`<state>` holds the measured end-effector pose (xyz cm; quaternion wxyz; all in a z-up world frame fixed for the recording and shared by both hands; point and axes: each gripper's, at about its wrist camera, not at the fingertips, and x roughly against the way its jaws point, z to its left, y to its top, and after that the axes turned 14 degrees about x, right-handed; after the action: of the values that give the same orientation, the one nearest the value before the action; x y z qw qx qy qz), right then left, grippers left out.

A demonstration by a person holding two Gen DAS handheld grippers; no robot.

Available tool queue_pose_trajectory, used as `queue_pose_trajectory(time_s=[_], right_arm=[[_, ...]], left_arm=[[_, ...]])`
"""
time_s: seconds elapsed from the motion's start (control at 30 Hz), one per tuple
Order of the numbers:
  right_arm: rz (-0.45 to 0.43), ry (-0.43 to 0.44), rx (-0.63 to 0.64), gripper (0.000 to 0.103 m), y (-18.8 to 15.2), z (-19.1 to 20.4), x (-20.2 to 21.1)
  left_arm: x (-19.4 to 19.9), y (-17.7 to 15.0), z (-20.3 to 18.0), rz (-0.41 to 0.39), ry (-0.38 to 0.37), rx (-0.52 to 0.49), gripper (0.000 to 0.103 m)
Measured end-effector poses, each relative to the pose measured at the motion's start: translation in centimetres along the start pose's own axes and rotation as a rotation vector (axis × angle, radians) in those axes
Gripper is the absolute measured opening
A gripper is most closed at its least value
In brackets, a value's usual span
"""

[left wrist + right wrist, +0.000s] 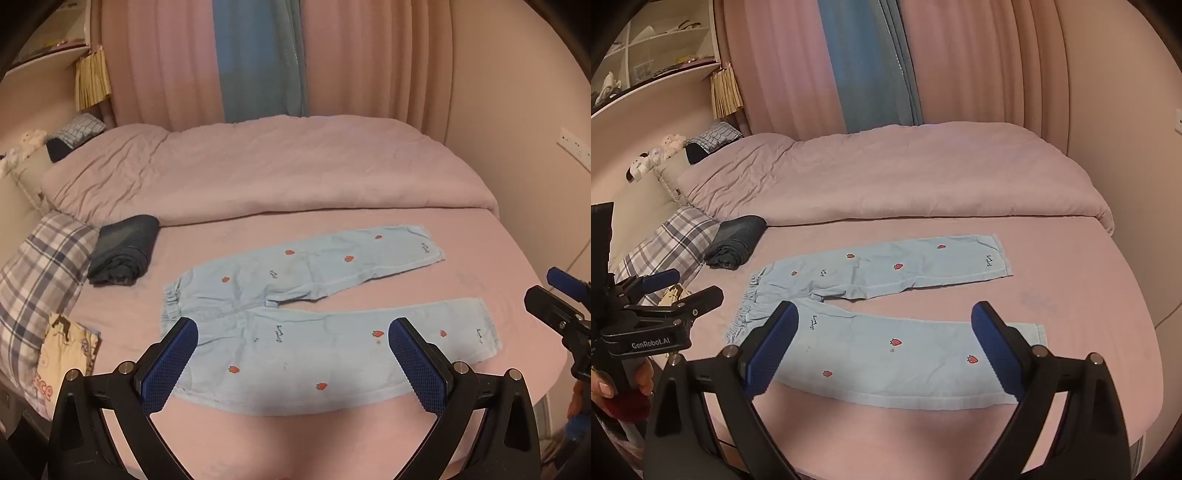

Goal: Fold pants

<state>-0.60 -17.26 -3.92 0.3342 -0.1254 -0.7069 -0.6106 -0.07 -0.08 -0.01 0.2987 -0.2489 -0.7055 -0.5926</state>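
Light blue pants (295,332) with red strawberry prints lie flat and spread on the pink bed sheet (295,435), waistband to the left, both legs pointing right; they also show in the right wrist view (882,332). My left gripper (291,325) is open and empty, held above the near leg. My right gripper (882,306) is open and empty above the same leg. The right gripper shows at the right edge of the left wrist view (554,295); the left gripper shows at the left of the right wrist view (690,291).
A folded dark garment (123,249) lies left of the pants, beside a plaid pillow (40,266). A pink duvet (266,170) covers the far half of the bed. Curtains (258,59) hang behind. The bed's near edge curves off at the right.
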Motion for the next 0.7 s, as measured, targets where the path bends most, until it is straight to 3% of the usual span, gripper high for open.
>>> queue_pose_trajectory(time_s=[0.7], right_arm=[[-0.005, -0.001, 0.007, 0.096, -0.19, 0.2, -0.21]], left_arm=[[0.24, -0.1, -0.27, -0.013, 0.004, 0.01, 0.103]])
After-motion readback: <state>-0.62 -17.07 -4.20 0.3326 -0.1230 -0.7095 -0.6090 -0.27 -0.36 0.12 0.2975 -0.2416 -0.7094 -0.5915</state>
